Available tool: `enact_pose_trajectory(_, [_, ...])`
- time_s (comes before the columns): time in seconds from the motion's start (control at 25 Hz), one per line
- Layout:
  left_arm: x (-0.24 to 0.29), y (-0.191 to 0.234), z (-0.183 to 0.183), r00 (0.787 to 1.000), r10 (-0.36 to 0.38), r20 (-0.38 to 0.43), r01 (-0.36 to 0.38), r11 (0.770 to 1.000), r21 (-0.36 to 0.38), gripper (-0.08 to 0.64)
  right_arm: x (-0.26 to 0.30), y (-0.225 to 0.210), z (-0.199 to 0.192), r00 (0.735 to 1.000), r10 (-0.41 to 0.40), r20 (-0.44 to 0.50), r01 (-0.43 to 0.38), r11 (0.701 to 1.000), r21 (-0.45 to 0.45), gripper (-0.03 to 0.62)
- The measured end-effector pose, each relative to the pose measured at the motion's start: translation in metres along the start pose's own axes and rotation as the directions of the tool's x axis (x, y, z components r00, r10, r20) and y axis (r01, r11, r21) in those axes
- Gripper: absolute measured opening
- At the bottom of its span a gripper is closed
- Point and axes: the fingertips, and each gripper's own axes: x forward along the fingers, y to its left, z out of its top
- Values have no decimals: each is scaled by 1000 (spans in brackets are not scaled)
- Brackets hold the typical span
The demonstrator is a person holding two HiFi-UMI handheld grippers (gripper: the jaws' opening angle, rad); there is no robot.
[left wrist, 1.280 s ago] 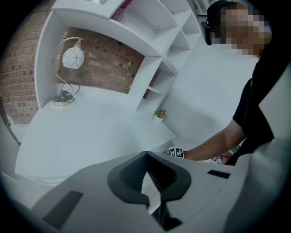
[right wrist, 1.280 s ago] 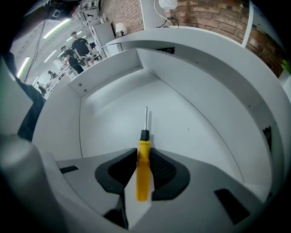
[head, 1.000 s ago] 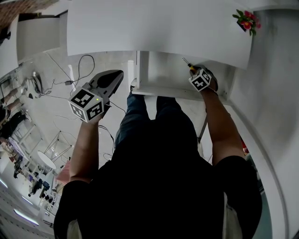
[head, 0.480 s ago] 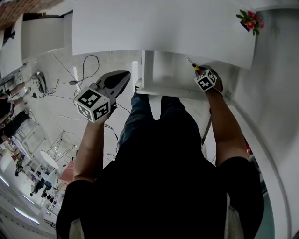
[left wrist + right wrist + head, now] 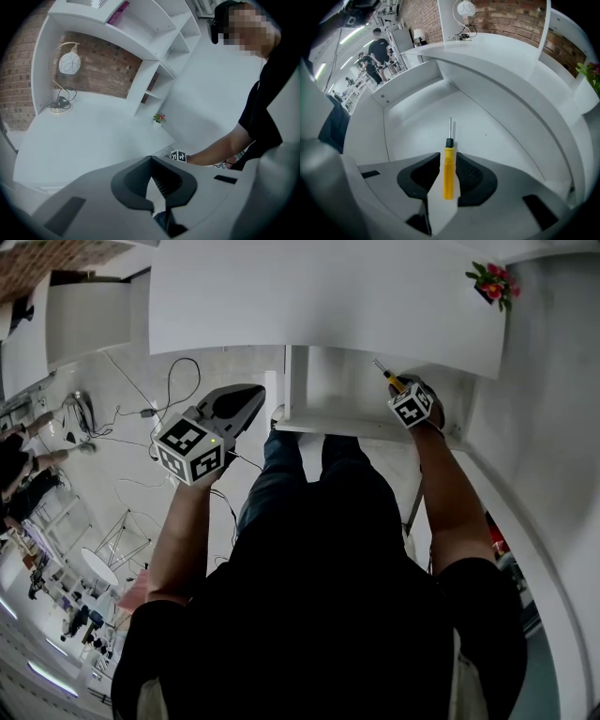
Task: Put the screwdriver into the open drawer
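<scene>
**Little shift: screwdriver still gripped over the drawer**

Hardly anything has moved in the last second: the right gripper (image 5: pixel 448 159) stays at the open drawer (image 5: pixel 417 126), while the left gripper (image 5: pixel 151 159) has drifted a touch higher and closer to the desk. The right gripper's jaws are clamped on the yellow handle of the screwdriver (image 5: pixel 448 176). Its black collar and thin metal shaft point forward over the drawer's white bottom. The left gripper holds nothing, its jaw tips meeting in a point, and it hangs in the air to the left of the drawer, well apart from it.

Each gripper carries a cube with black-and-white square markers (image 5: pixel 192 448).

The drawer is white inside and stands pulled out from under a curved white desk (image 5: pixel 501 56). On the desktop stand a lamp (image 5: pixel 68 63) with a round white shade and, near the far right edge, a small pot of pink flowers (image 5: pixel 495 279). White shelves (image 5: pixel 154 28) rise above the desk against a red brick wall (image 5: pixel 520 18). Black cables (image 5: pixel 159 381) trail across the pale floor to the left. Several people (image 5: pixel 377 47) stand in the background of the room.
</scene>
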Motion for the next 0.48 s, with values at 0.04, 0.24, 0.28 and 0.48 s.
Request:
enact_pose_trajectory(0.04, [-1, -1, 1, 1000, -1, 3, 1, 1000, 3, 15, -3, 0, 2, 1000, -4, 6, 4, 1000, 1, 117])
enact_pose_trajectory(0.24, [-9, -5, 9, 1000, -15, 24, 15, 1000, 17, 16, -22, 0, 9, 999, -26, 33, 25, 999, 24, 117])
enact_pose_trajectory(0.28, [-11, -6, 10, 999, -16, 28, 16, 1000, 22, 15, -26, 0, 11, 999, -33, 37, 32, 999, 29, 117])
enact_pose_trajectory(0.48, [-16, -14, 17, 999, -32, 40, 30, 999, 45, 15, -50, -1, 18, 996, -63, 66, 60, 997, 50, 117])
